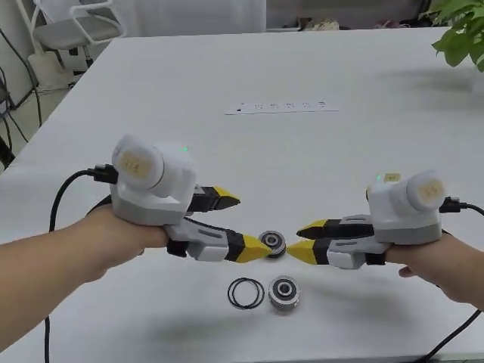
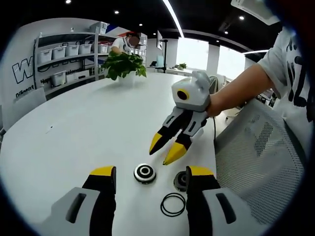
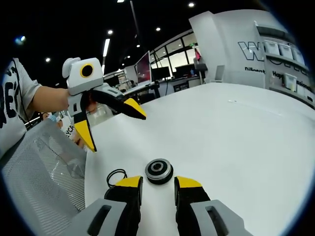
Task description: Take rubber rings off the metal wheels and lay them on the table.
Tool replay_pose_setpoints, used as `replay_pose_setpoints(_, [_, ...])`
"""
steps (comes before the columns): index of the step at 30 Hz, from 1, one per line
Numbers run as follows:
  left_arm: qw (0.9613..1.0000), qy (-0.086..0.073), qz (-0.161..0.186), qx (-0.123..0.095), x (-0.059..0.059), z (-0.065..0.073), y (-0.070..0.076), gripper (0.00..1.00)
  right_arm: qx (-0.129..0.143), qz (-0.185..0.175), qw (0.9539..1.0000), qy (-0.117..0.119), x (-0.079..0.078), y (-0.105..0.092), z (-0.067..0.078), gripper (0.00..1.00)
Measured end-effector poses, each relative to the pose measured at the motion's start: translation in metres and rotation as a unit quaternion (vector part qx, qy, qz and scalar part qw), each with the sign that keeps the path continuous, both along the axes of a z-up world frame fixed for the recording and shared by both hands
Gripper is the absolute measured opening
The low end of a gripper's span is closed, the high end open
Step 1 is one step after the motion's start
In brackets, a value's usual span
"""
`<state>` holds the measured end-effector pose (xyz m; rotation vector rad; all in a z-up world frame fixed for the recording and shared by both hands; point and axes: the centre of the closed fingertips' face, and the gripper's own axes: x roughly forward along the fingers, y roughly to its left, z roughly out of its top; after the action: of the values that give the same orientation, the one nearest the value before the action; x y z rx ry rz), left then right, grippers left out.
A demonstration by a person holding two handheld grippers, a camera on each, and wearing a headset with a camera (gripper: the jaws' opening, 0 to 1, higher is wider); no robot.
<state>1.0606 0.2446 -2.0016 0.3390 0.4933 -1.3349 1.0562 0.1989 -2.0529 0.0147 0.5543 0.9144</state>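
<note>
Here is the first metal wheel (image 1: 272, 242), lying flat on the white counter (image 1: 227, 159) with a dark band round its rim, and both pairs of tongs point at it. The left tongs (image 1: 246, 224) come in from its left, spread wide open and holding nothing. In the head view their lower tip sits right at the wheel's edge, though I cannot tell whether it touches. In the left gripper view, the wheel (image 2: 145, 173) lies between the two yellow tips of the left tongs (image 2: 151, 173) with bare counter on both sides.

The right tongs (image 1: 299, 240) sit just to the right of that wheel, parted only a little and also empty. In their own view, the right tongs (image 3: 158, 183) have the wheel (image 3: 158, 170) just ahead of their tips.

Nearer the person than the first wheel is the second metal wheel (image 1: 283, 291), silvery at the rim. Just beside it, thin black rubber rings (image 1: 246, 293) lie overlapped and flat on the counter. The left gripper view puts those rings (image 2: 173, 204) by its right jaw, and the second wheel (image 2: 180, 181) is half hidden behind that jaw.

Well beyond the first wheel lies a white power strip (image 1: 281, 107). Farther off to the right are the leaves of a plant (image 1: 461, 30).
</note>
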Motion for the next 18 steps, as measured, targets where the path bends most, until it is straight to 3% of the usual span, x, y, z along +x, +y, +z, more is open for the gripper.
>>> replay_pose_setpoints(6, [0.9999,0.012,-0.002,0.007,0.008,-0.014,-0.006,0.47,-0.001,0.0,1.0,0.001,0.0,-0.001,-0.002,0.23])
replay_pose_setpoints(18, [0.9991,0.025,-0.014,0.03,0.008,-0.04,-0.02,0.34,0.0,-0.001,1.0,0.005,-0.002,-0.001,-0.006,0.23])
